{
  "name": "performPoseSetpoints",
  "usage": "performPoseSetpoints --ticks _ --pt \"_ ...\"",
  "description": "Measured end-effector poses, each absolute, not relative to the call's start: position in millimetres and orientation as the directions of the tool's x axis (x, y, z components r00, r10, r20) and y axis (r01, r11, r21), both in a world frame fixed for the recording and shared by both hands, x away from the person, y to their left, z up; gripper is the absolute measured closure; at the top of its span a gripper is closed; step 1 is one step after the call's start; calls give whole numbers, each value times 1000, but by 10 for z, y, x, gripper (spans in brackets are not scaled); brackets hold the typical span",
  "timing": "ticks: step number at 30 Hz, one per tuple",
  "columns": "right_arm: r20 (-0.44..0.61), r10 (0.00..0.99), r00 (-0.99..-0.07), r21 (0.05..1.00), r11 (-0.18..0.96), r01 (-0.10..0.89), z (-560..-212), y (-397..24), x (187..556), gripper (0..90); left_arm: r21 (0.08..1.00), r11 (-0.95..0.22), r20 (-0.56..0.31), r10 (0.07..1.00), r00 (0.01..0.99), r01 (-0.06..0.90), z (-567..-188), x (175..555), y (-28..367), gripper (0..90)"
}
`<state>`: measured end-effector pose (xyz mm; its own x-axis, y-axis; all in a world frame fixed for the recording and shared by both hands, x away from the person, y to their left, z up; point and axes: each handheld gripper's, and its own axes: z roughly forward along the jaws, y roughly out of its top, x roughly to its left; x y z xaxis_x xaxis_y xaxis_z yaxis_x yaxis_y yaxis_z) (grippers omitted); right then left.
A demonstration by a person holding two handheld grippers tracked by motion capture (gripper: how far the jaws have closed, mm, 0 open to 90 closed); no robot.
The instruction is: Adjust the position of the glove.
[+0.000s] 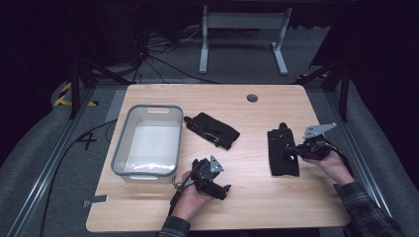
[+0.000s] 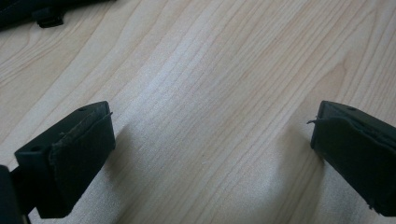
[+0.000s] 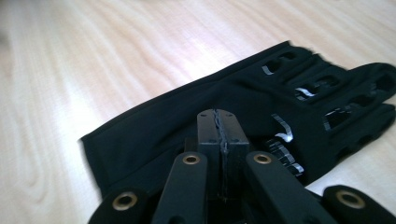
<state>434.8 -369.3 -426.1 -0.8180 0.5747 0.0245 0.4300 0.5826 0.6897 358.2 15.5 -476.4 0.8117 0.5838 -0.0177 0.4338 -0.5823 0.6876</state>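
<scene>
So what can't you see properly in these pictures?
- Whether the right gripper pinches the glove: right gripper view, shut jaws cover the contact.
- Bin inside: high view, glare whitens it.
- Other glove: left gripper view, cut off by the top edge.
- Left gripper body: its own view, off the bottom edge.

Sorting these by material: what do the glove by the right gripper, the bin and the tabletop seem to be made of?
Glove: likely matte black stretch fabric; it lies limp, with glossy strips at the slots. Bin: apparently plastic, grey rim, translucent whitish walls. Tabletop: pale wood or wood-look laminate, satin, visible grain.
</scene>
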Motion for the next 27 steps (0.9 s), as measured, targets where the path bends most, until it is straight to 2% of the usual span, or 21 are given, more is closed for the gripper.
performPoseSetpoints --ticks 10,17,27 --pt "22 620 -785 669 574 472 -4323 -3721 4600 898 689 -581 -18 585 811 434 -4766 3581 154 1" --pt "-5 614 -789 627 617 476 -4425 -3672 4652 898 689 -580 -17 586 810 434 -4766 3580 153 1" --pt "-2 591 -806 624 631 461 -4441 -3677 4615 900 689 -580 -17 586 810 435 -4766 3579 153 1"
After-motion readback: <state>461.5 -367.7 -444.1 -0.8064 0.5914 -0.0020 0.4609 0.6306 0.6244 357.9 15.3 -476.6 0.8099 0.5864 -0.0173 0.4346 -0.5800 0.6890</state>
